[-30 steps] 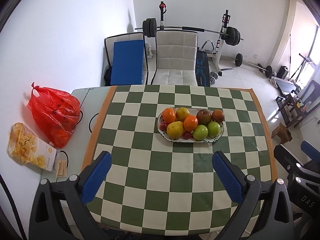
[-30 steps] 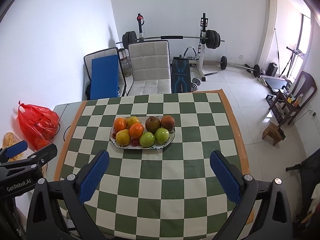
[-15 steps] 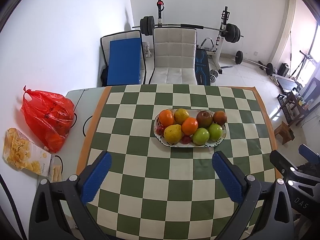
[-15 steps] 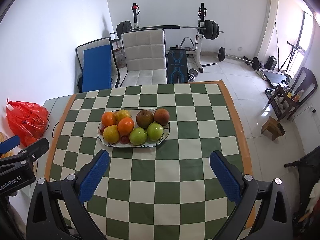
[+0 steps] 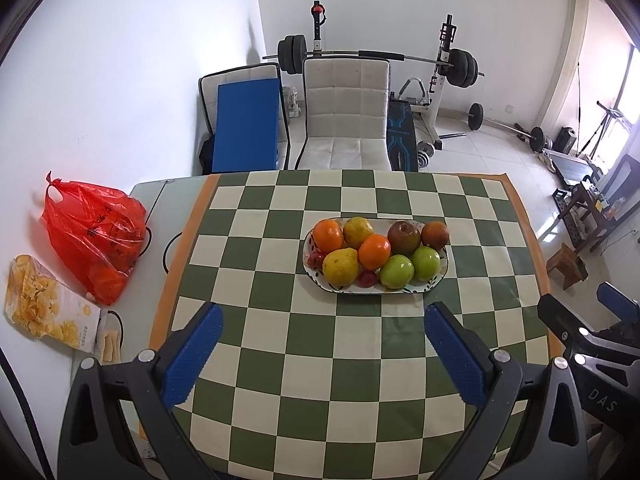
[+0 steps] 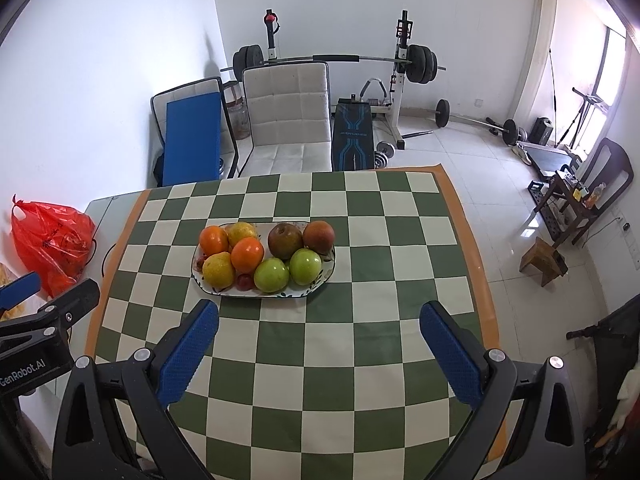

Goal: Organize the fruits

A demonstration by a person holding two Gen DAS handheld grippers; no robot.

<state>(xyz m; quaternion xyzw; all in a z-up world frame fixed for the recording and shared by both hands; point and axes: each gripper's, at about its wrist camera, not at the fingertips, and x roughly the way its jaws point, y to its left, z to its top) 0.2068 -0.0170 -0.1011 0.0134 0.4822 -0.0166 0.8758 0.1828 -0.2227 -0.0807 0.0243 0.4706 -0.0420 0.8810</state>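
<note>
An oval white plate (image 5: 438, 278) (image 6: 330, 274) sits mid-table on the green checked cloth, piled with fruit: two oranges (image 5: 374, 251) (image 6: 247, 255), two yellow pears (image 5: 340, 267), two green apples (image 5: 397, 272) (image 6: 305, 266), two brownish-red fruits (image 5: 404, 238) and small red ones. My left gripper (image 5: 322, 314) is open and empty, above the table's near side. My right gripper (image 6: 318, 312) is open and empty, beside it on the right. Neither touches the fruit.
A red plastic bag (image 5: 94, 236) (image 6: 50, 240) with oranges and a snack packet (image 5: 44, 304) lie on the bare table strip at the left. Two chairs (image 5: 346, 116) stand beyond the far edge, gym equipment behind. The floor drops off at the right.
Both grippers have moved forward toward the plate, which now appears larger and closer. Both stay open and empty.
</note>
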